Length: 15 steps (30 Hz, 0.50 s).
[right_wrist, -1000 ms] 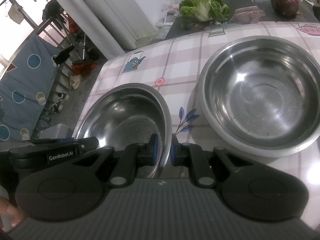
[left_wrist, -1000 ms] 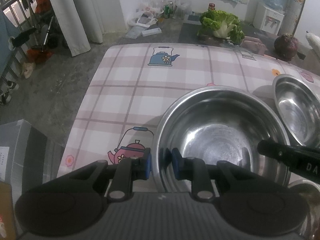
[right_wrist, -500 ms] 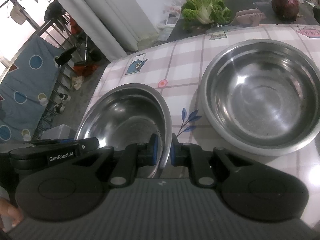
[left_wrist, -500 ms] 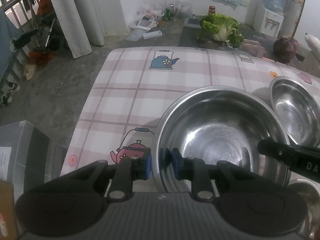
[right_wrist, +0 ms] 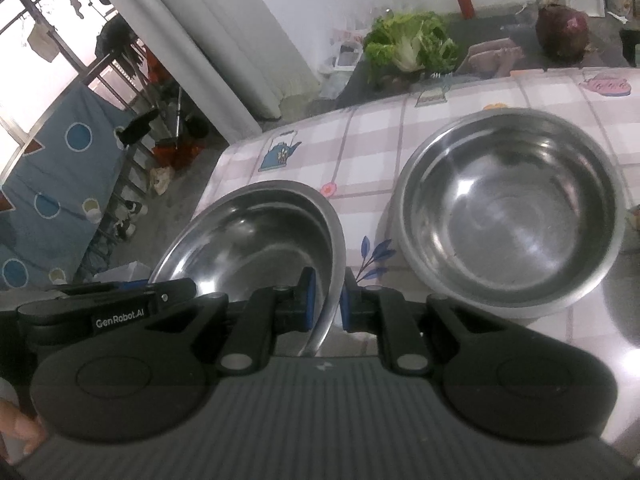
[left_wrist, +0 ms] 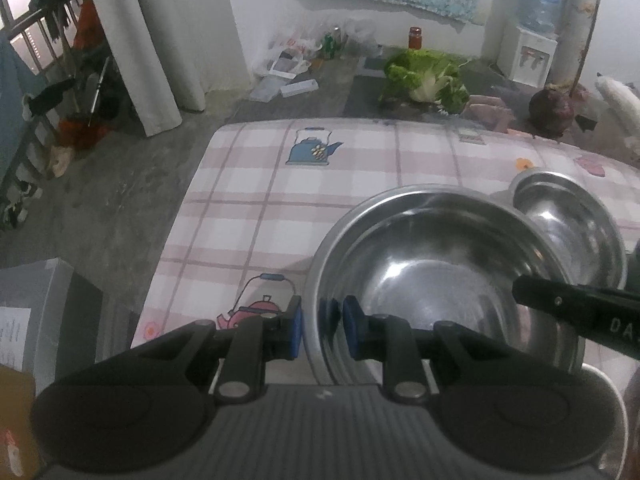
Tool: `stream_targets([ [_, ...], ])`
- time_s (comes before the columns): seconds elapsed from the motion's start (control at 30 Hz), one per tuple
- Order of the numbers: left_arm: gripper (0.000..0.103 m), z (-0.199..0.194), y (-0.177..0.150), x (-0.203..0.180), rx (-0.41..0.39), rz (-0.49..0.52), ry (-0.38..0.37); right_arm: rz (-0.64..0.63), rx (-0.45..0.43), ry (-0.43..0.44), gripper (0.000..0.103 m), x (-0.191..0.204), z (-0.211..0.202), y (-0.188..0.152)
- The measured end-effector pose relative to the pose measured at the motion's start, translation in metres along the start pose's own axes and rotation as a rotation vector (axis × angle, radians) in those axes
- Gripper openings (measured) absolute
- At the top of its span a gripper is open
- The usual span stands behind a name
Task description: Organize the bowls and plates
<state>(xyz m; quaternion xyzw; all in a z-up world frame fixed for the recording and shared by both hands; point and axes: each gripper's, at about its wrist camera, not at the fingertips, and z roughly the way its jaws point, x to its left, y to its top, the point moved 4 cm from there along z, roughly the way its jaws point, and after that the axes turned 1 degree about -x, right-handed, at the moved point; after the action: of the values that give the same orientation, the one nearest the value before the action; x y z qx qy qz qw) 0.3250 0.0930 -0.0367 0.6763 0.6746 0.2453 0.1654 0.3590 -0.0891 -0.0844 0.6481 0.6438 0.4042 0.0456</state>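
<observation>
Both grippers pinch one steel bowl (left_wrist: 436,264) by opposite rims: left gripper (left_wrist: 322,330), right gripper (right_wrist: 325,300). Its mouth faces up, slightly tilted; being round, it has no long axis.

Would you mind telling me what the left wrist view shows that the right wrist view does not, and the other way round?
Only the left wrist view shows the water dispenser by the far wall and a grey box on the floor. Only the right wrist view shows the blue cloth with circles and the whole inside of the second bowl. Both show the held bowl gripped at opposite rim edges by the left gripper and right gripper, the lettuce and the checked tablecloth.
</observation>
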Motion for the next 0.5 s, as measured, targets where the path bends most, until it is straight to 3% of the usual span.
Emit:
stream_targets([
  [0.5, 0.022, -0.026, 0.020, -0.068, -0.048, 0.058, -0.057, 0.043, -0.094, -0.030, 0.011, -0.046, -0.060, 0.022],
])
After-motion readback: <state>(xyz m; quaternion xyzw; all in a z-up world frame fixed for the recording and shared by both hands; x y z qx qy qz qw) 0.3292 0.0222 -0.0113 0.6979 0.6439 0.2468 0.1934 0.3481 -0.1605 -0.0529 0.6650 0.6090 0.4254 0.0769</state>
